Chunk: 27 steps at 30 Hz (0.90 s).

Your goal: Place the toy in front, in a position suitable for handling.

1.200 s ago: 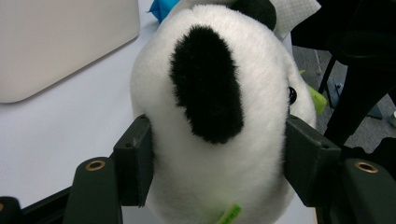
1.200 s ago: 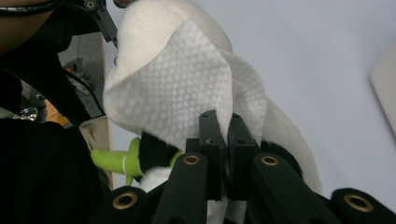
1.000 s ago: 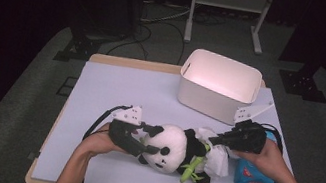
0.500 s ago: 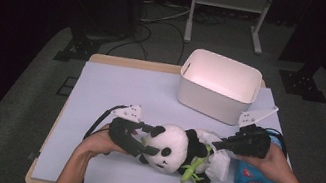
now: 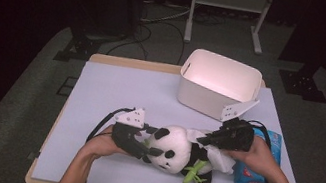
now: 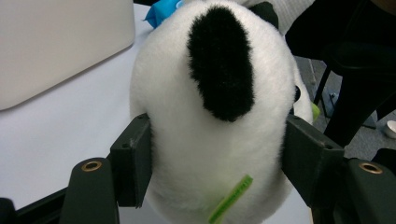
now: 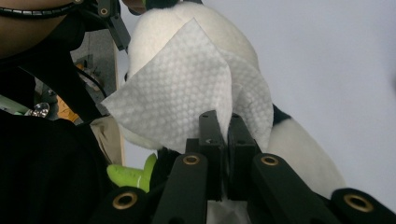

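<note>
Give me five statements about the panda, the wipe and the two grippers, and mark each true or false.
1. The left gripper has the plush panda's head between its jaws. True.
2. The right gripper is shut on a white wipe. True.
3. The panda lies inside the white bin. False: it lies on the table, in front of the bin.
4. The blue packet sits at the table's left edge. False: it lies by the person's right hand.
5. The wipe rests against the panda. True.
</note>
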Each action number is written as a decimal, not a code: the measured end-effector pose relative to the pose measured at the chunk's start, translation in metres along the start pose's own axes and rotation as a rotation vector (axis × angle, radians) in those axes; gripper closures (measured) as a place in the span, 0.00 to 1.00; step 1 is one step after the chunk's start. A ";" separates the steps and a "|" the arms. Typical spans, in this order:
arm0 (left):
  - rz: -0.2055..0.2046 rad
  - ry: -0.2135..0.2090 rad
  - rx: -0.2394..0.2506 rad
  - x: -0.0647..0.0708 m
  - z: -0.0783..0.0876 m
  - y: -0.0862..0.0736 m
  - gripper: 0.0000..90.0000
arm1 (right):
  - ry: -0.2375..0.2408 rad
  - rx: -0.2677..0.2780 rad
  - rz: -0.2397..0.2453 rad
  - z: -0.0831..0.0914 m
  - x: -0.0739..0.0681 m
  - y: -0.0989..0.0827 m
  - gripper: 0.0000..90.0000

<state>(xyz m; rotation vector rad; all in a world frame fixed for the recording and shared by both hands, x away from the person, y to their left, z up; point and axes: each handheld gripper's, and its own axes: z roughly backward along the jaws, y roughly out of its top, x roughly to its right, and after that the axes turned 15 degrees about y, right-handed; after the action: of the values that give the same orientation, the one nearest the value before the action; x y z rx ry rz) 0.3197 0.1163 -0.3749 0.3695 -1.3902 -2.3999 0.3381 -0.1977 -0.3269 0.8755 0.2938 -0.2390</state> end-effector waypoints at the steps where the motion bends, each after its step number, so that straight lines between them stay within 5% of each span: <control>1: -0.004 0.002 0.002 0.001 0.000 0.001 0.36 | 0.002 0.001 0.001 -0.001 -0.001 0.002 0.96; 27: -0.010 -0.006 0.008 0.007 -0.006 0.005 0.36 | 0.070 0.026 0.107 -0.027 -0.013 0.049 0.96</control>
<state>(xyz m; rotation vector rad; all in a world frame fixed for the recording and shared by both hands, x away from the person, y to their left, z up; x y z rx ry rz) 0.3163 0.1063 -0.3740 0.3725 -1.4036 -2.4064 0.3374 -0.1454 -0.3033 0.9237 0.3090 -0.1133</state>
